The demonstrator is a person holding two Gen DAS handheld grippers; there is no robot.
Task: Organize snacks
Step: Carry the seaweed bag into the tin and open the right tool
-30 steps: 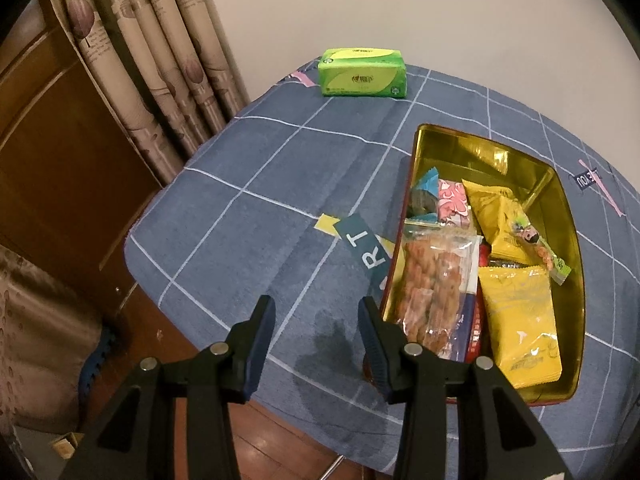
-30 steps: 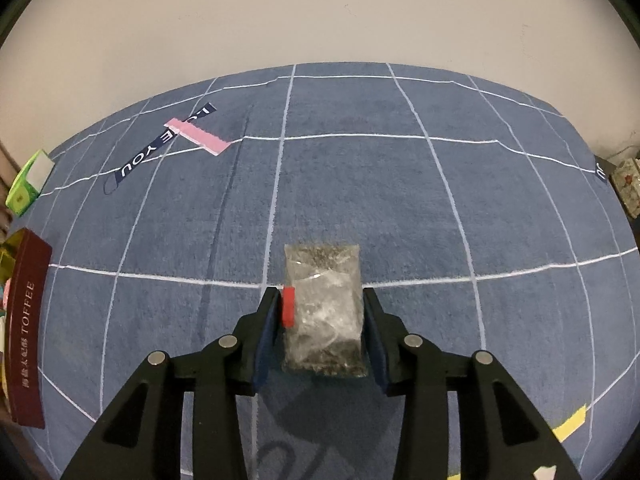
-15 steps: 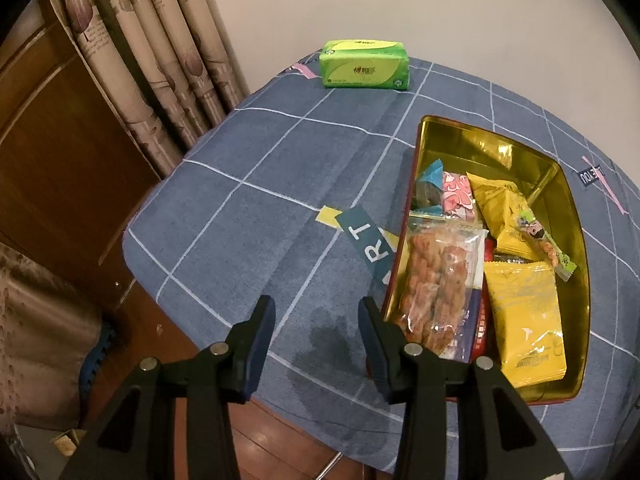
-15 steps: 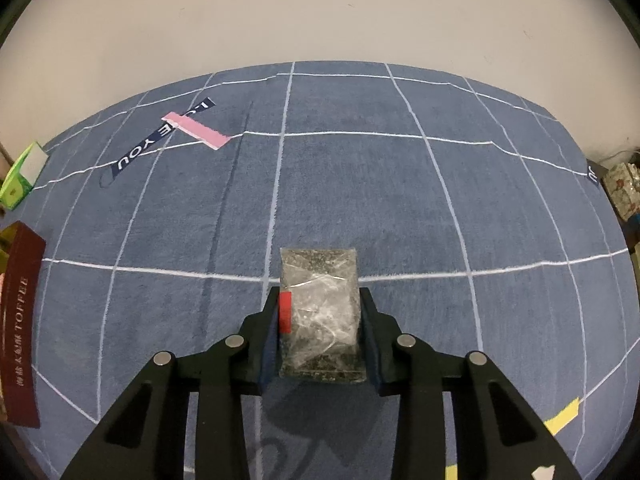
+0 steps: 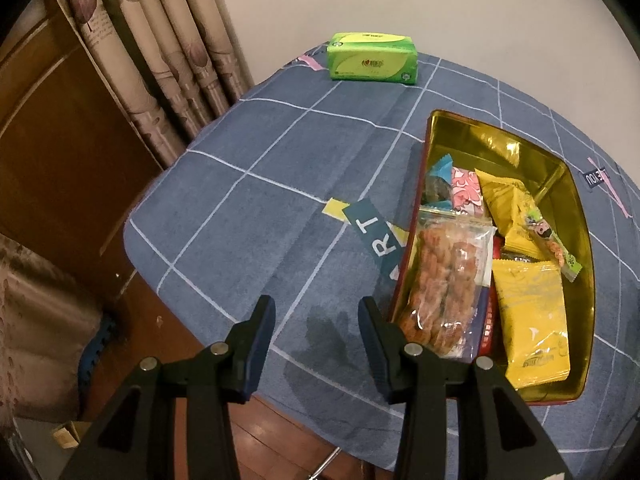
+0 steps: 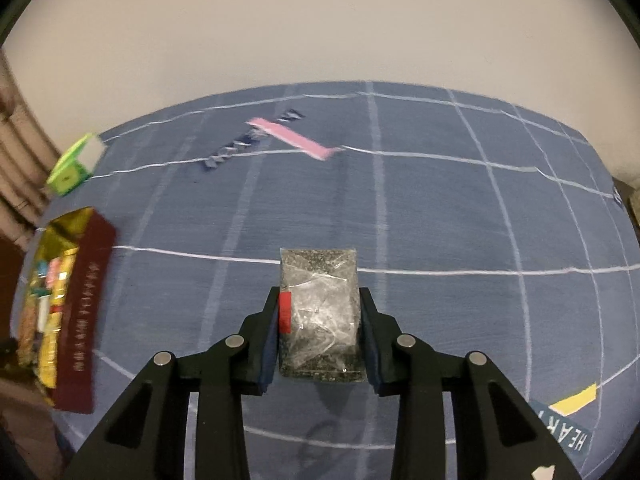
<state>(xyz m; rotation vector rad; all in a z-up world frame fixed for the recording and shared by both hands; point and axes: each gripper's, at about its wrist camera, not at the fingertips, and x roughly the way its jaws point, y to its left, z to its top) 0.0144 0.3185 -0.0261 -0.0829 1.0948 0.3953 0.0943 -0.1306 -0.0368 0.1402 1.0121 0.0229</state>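
right gripper (image 6: 319, 330): clamped on a clear snack packet (image 6: 320, 312) of dark bits, red tab on its left side, both pads pressed against its sides after closing a little more just now; packet held up off the blue checked tablecloth (image 6: 440, 208). right view blurred toward the left, where the tin box (image 6: 82, 304) shows with its dark red wall and gold inside, well apart from the packet.

left gripper (image 5: 316, 332): jaws partly apart, nothing between them, poised over the near edge of the cloth just left of the tin. inside the tin: clear bag of orange twists (image 5: 448, 292) along the left wall, yellow packet (image 5: 534, 320) beside it, another yellow packet (image 5: 508, 204) and small blue and pink sweets (image 5: 452, 184) further back. far end of the tin bare gold. green tissue pack (image 5: 372, 62) at the far edge near the curtain (image 5: 160, 60).
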